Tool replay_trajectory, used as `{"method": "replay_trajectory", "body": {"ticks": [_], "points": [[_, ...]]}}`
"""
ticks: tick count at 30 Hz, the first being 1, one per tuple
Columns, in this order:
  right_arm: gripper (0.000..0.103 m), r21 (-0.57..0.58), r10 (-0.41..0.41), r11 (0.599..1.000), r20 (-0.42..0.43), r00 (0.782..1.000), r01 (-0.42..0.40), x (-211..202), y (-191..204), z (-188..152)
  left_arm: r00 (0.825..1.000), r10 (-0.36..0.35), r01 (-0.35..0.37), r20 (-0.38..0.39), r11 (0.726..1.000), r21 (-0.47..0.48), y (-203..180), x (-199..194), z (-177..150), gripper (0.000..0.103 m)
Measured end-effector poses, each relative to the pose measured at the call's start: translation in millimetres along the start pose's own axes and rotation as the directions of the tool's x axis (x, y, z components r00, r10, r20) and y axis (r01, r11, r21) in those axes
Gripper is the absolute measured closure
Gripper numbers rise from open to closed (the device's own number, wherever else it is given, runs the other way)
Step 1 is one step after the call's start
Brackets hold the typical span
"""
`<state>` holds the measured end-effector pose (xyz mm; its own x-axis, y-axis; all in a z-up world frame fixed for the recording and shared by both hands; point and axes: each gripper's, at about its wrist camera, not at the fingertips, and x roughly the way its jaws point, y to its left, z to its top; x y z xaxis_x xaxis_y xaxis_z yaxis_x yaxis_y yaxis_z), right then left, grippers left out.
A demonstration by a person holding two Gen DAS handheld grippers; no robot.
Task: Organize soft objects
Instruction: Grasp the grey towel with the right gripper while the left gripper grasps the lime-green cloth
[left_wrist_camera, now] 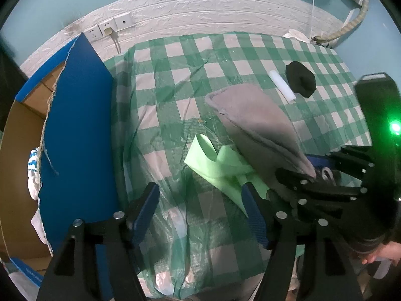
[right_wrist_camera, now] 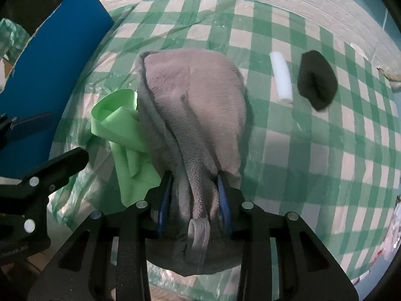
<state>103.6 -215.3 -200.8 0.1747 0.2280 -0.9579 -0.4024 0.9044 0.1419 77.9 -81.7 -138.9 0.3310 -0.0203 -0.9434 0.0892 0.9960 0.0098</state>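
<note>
A grey fleece towel [right_wrist_camera: 193,100] lies bunched on the green checked tablecloth [right_wrist_camera: 313,150]. My right gripper [right_wrist_camera: 194,185] is shut on its near end, blue pads pressing the gathered cloth, with a hanging loop just below. A light green band [right_wrist_camera: 117,123] is tucked under the towel's left side. In the left wrist view my left gripper [left_wrist_camera: 200,190] hovers open over the cloth with nothing between its fingers; its right finger sits at the edge of the green band [left_wrist_camera: 220,165], next to the grey towel [left_wrist_camera: 255,123] and the right gripper [left_wrist_camera: 313,183].
A white foam roll [right_wrist_camera: 282,77] and a black soft lump [right_wrist_camera: 317,79] lie at the far right of the table. A cardboard box with a blue flap [left_wrist_camera: 77,125] stands to the left, holding a white and blue cloth [left_wrist_camera: 33,170]. A wall with sockets runs behind.
</note>
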Motion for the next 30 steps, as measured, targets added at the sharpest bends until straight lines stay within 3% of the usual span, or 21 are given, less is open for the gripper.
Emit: {"method": "replay_trajectory", "body": {"ticks": [8,16,22,26,30], "points": [[0.073,0.035,-0.035,0.999,0.042,0.998,0.034,-15.7,-6.1,-8.9,0.998,-0.070,0.069,-0.012,0.996,-0.064,3.1,8.1,1.7,0.029],[0.073,0.019,-0.179,0.984,0.051,0.983,0.178,-16.7,-29.5,-5.2,0.996,-0.076,0.072,-0.047,0.994,-0.088,-8.6,24.2,7.2,0.027],[0.072,0.077,-0.121,0.990,0.049,0.992,0.117,-14.7,-49.6,-6.1,0.996,-0.063,0.057,-0.068,0.995,-0.078,-21.7,36.6,15.7,0.027],[0.061,0.089,-0.041,0.995,0.051,0.998,0.036,-9.2,-52.5,-5.1,0.995,-0.051,0.045,-0.080,0.997,-0.066,-29.5,45.2,21.7,0.026],[0.053,0.077,-0.017,0.997,0.050,0.999,0.014,-5.1,-54.7,-2.7,0.995,-0.037,0.032,-0.097,0.998,-0.056,-31.8,53.0,24.6,0.026]]}}
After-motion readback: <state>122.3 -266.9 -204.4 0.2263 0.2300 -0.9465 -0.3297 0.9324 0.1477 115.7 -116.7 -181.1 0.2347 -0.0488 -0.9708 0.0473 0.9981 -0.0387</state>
